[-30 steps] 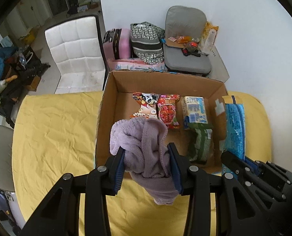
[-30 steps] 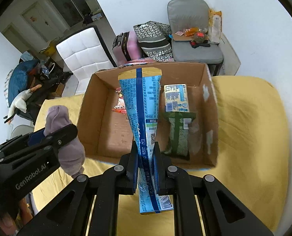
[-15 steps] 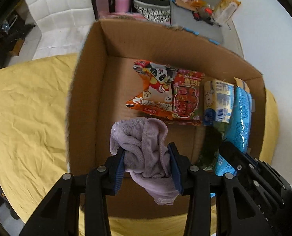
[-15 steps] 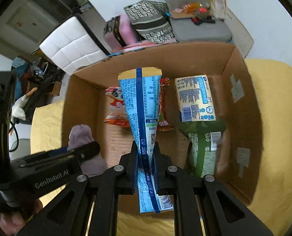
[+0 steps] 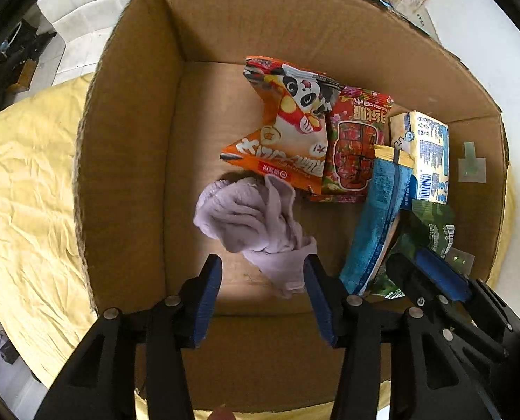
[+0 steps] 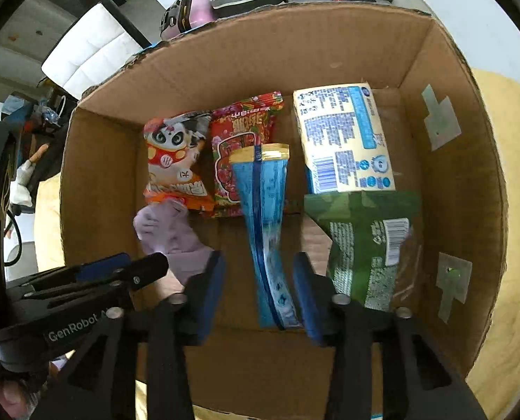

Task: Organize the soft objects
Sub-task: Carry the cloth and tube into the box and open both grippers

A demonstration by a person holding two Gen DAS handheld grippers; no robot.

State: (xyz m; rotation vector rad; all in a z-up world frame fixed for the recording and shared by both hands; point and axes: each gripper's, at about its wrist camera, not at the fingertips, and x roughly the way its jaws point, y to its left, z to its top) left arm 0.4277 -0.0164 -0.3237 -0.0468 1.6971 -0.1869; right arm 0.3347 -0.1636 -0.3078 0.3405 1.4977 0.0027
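Release step: left tongs [image 5: 261,273] and right tongs [image 6: 258,273] gape wide, gripping nothing; cloth [image 5: 252,224] and blue packet [image 6: 265,224] in box [image 6: 470,210]. Next, withdraw upward.

Matt cardboard box [image 5: 126,161] – glossy snack packets [image 5: 288,140] (fuzzy cloth [image 5: 249,220]).

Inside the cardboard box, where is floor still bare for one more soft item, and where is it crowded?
Bare floor lies along the left wall of the brown cardboard box, left of the crumpled lilac cloth and orange panda snack bag. The centre and right are crowded: red snack packet, long blue pouch, cream carton, green packet.
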